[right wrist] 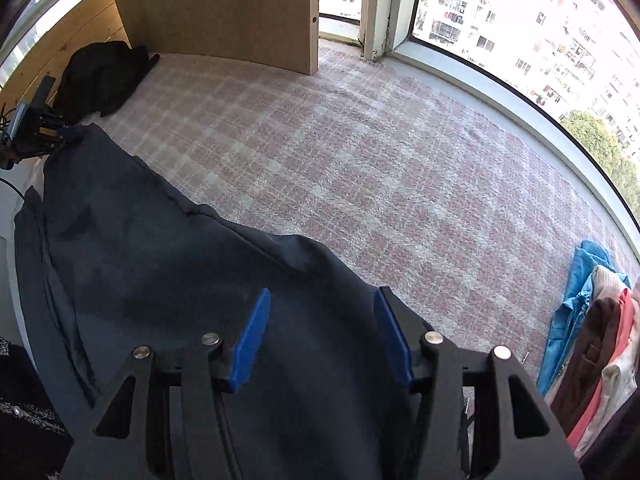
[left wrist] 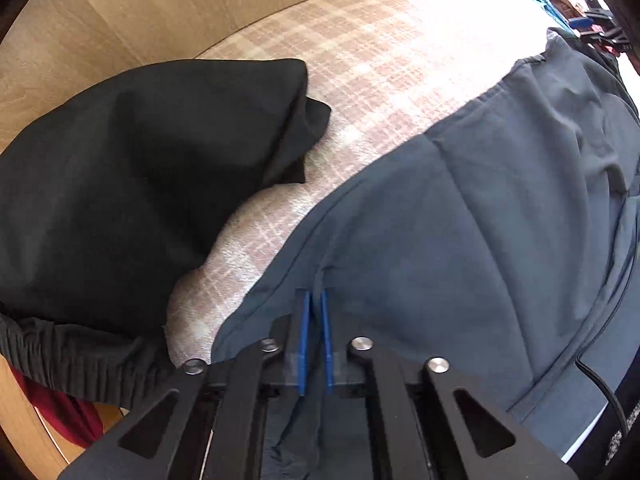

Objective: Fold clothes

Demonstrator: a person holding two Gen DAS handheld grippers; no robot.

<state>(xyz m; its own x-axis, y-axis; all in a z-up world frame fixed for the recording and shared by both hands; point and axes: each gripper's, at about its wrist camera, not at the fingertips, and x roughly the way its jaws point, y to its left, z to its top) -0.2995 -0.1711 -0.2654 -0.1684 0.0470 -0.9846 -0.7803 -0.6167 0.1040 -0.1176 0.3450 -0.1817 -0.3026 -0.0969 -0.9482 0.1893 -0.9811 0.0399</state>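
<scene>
Left wrist view: the left hand-held gripper [left wrist: 316, 300] has its two blue pads nearly together, pinching a raised crease of the dark slate-grey smooth-fabric garment [left wrist: 460, 240], which lies spread over the pink-and-cream plaid bed cover [left wrist: 360, 80]. Fabric bunches up between the pads and runs back under the black linkage. To the left lies a black folded garment with a ribbed elastic waistband [left wrist: 140, 184], resting partly on the plaid cover and against the light wooden panel [left wrist: 100, 20]; it is apart from the grey garment, with a strip of cover between them. A dark red cloth [left wrist: 60, 408] shows beneath the waistband at the lower left.

Right wrist view: the right hand-held gripper [right wrist: 322, 320] hovers with its blue pads wide apart over the near end of the grey garment [right wrist: 160, 260], gripping nothing. The garment stretches away to the left, where the left hand-held gripper [right wrist: 60, 136] clamps its far edge. A pile of blue, brown and coral clothes [right wrist: 592, 340] sits at the right edge near the window [right wrist: 520, 20].
</scene>
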